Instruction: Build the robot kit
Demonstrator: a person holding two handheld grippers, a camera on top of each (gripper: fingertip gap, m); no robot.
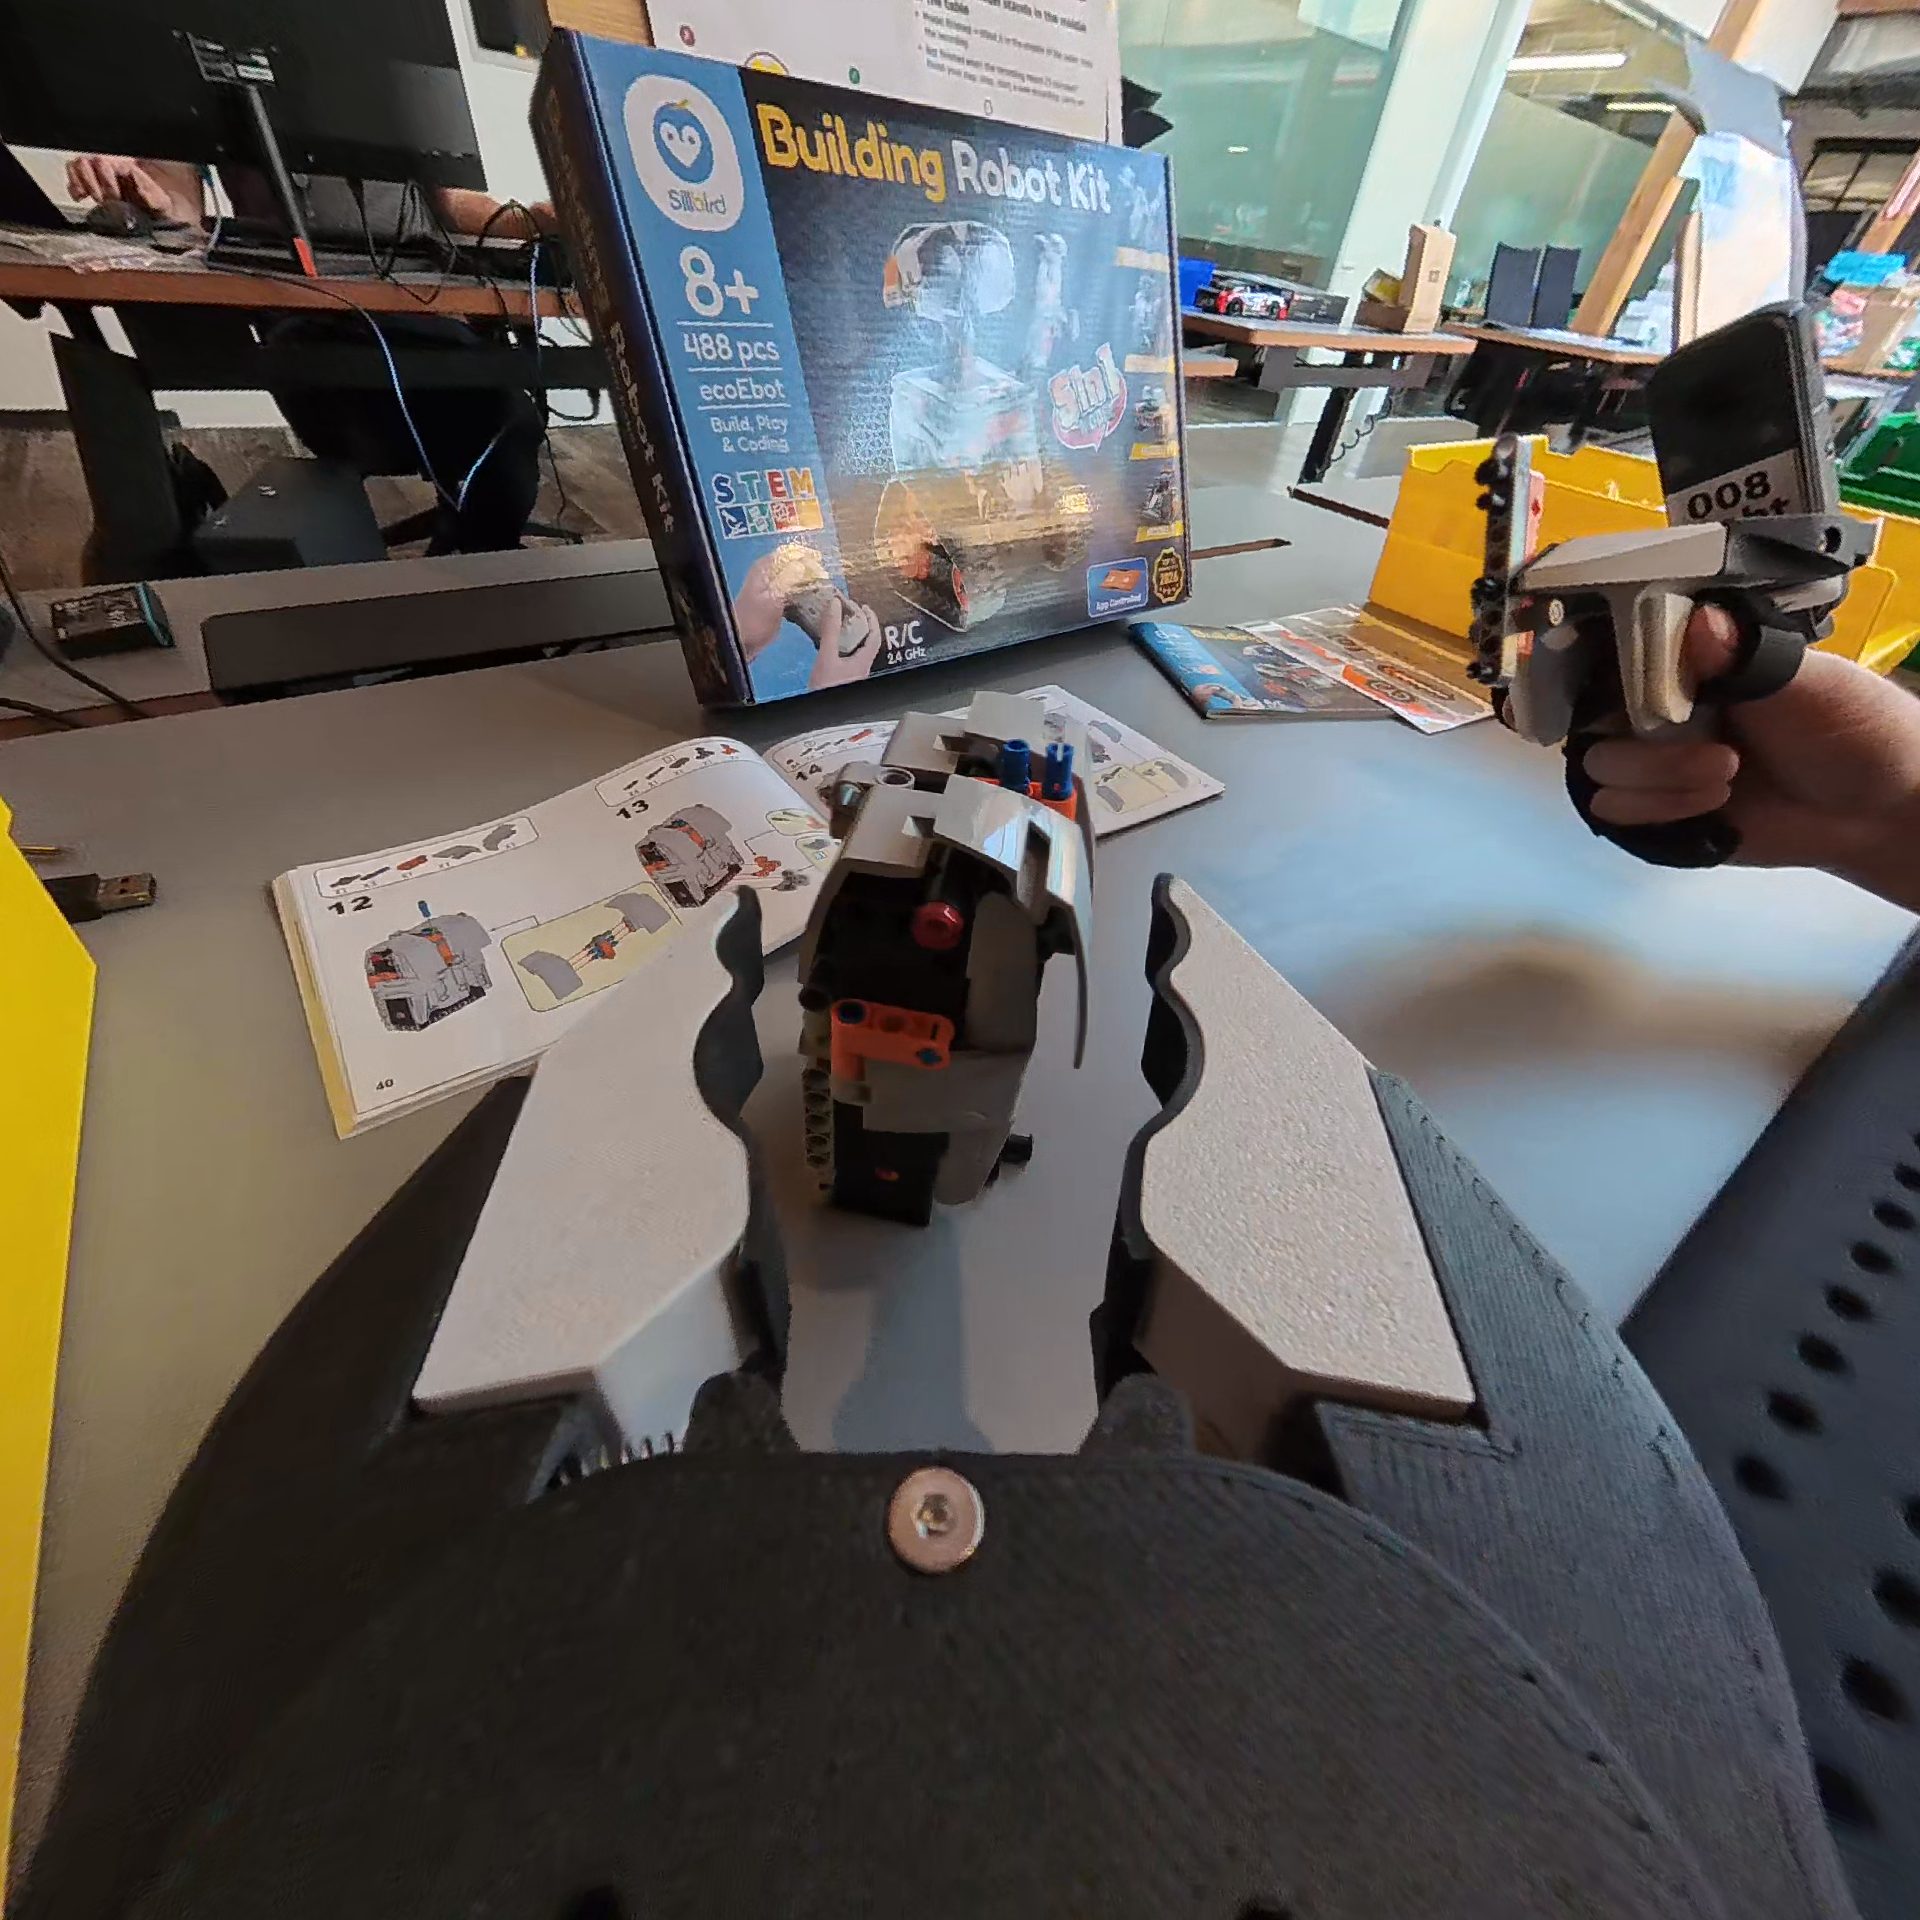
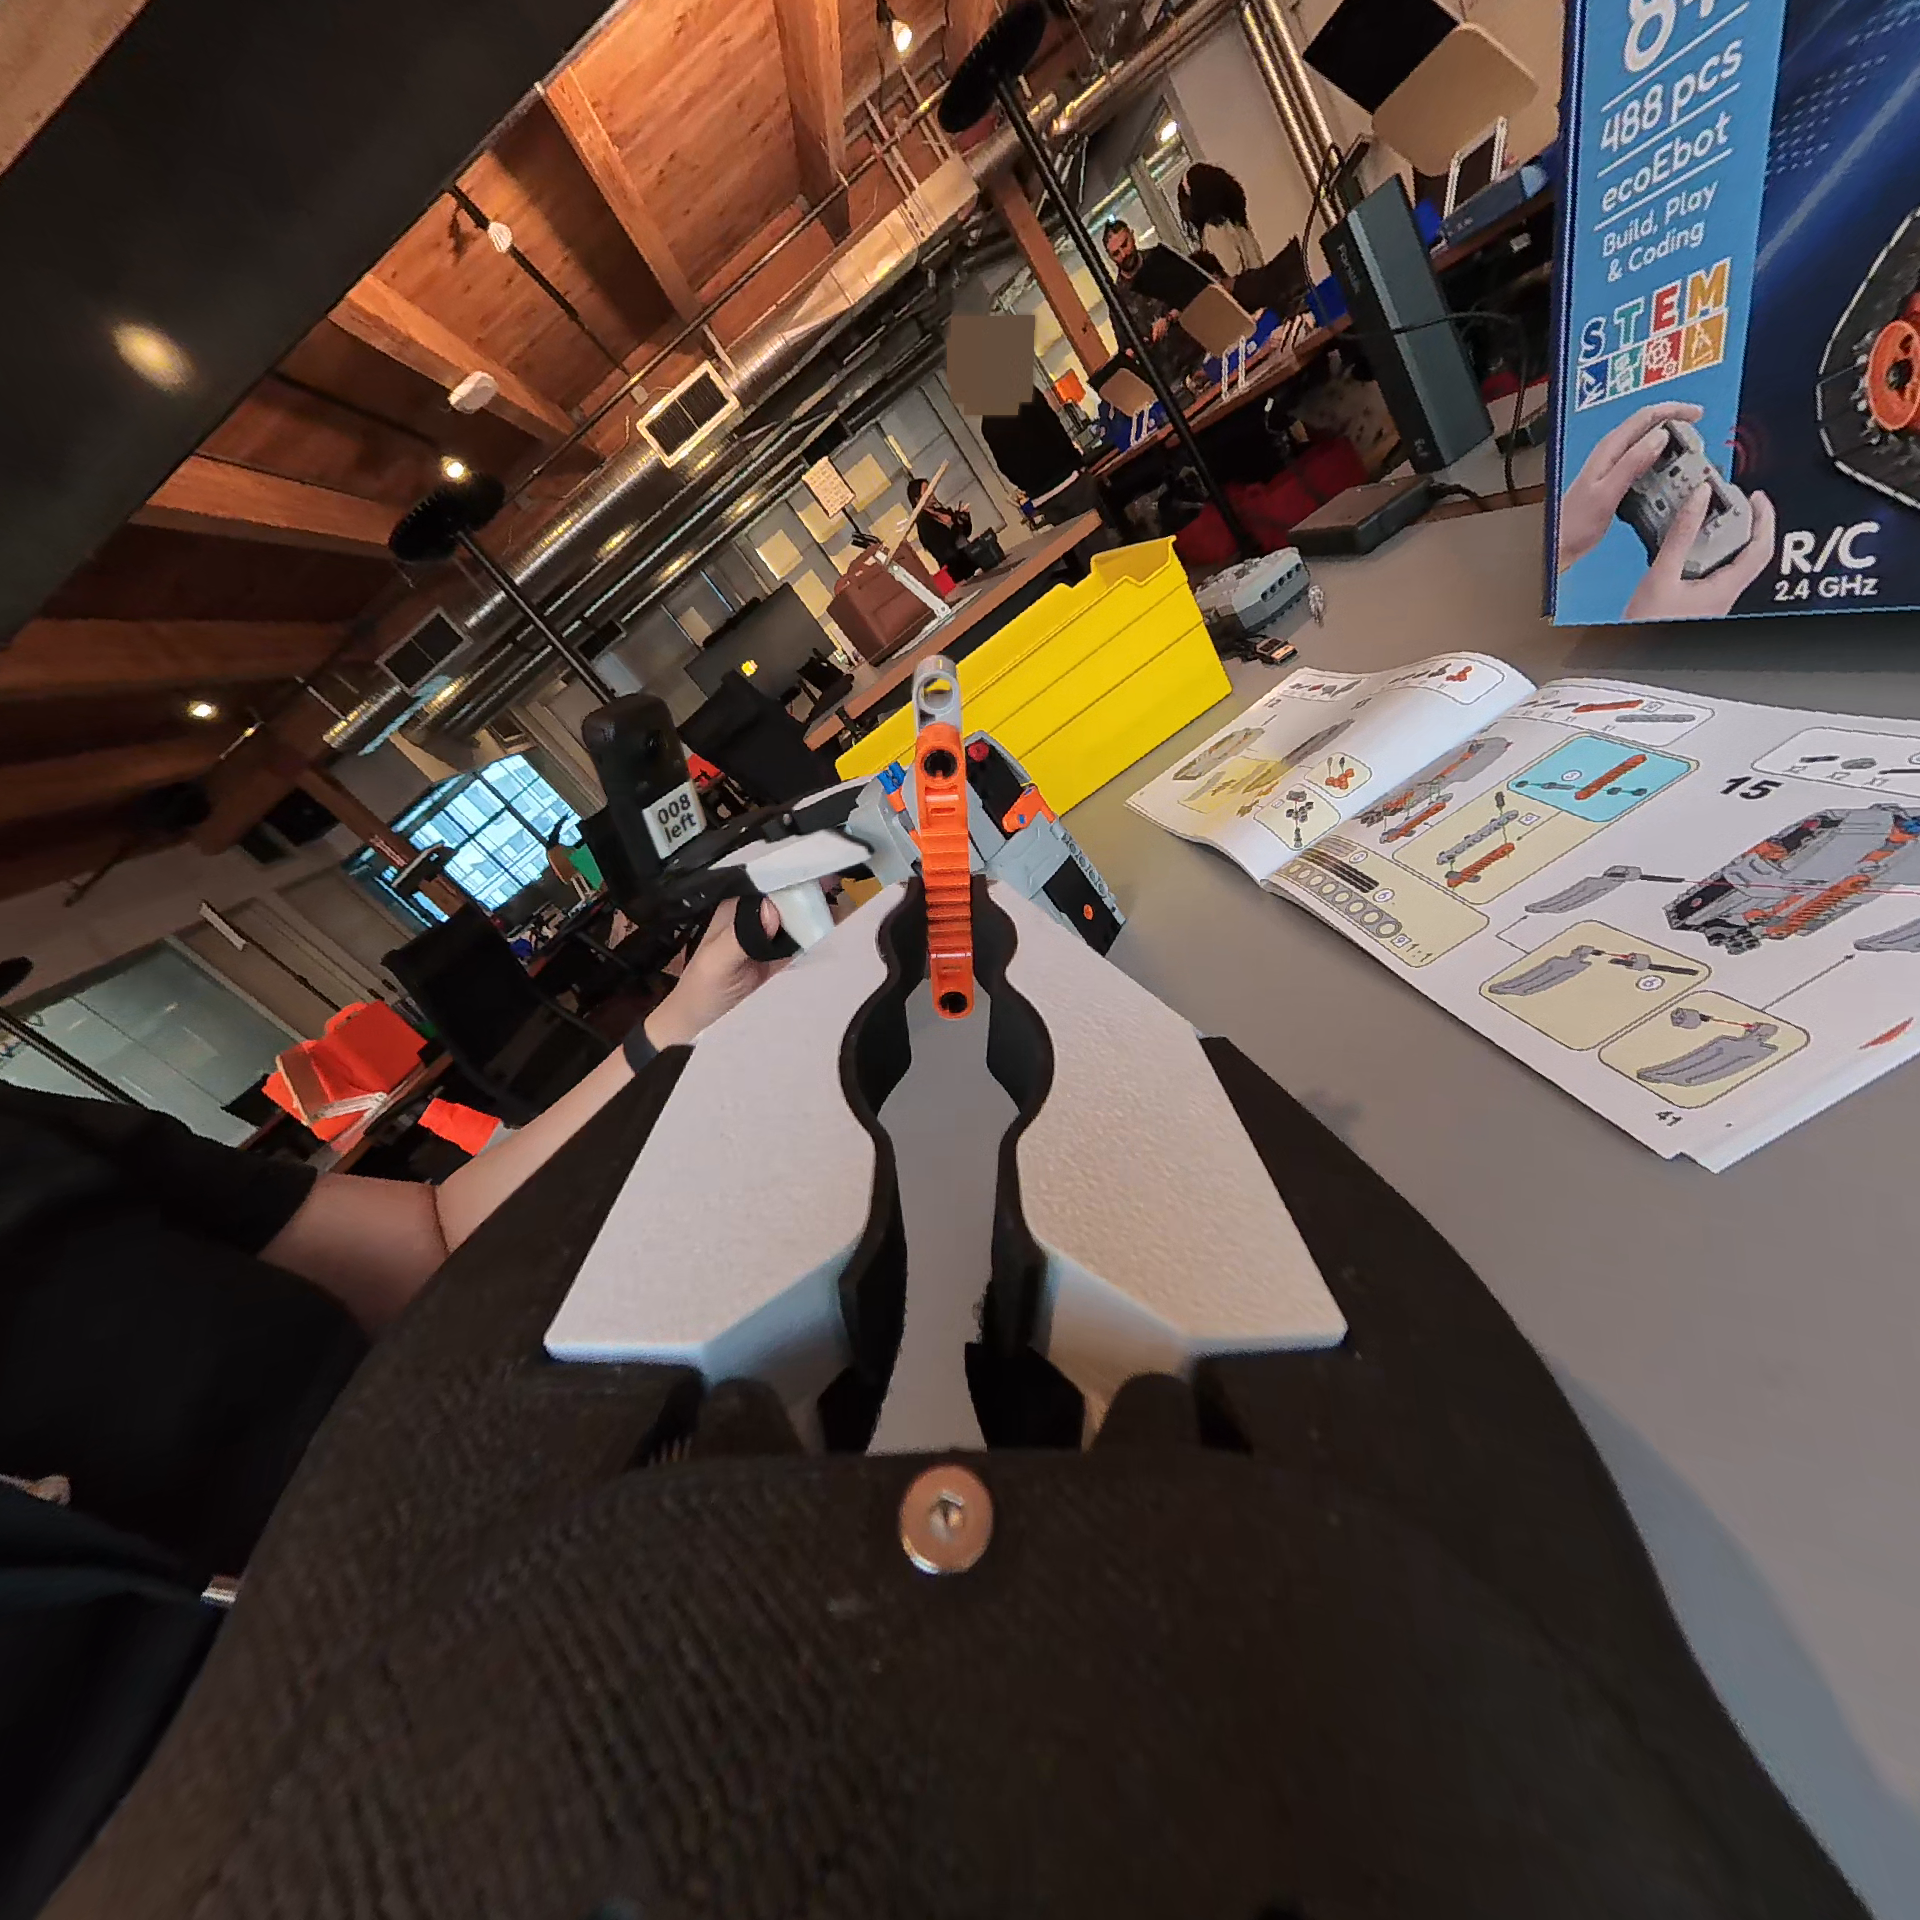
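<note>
Left wrist view shows the left gripper point(image 1: 940, 1049) with its grey fingers point(image 1: 613, 1174) spread wide to either side of a part-built grey, black and orange brick model point(image 1: 935, 997), which stands on the grey tabletop point(image 1: 1455, 1039); whether either finger touches the model cannot be told. Behind the model lies an open instruction booklet point(image 1: 499, 935), and behind that stands the kit box point(image 1: 883, 374), upright. A yellow bin point(image 1: 1475, 540) sits right of the box.

To the right of the model and raised above the tabletop, the right gripper point(image 2: 951, 935) is held in a person's hand point(image 1: 1714, 758), its handle gripped in the fist. Its fingers point(image 2: 748, 1143) are pressed in on an orange toothed beam point(image 2: 948, 883) with a grey piece at its far end, pinching it upright near the fingertips.

From the right wrist view the beam covers the middle of the model, and the left gripper hides the model's left part. The booklet's right page is cut off by the frame edge.
</note>
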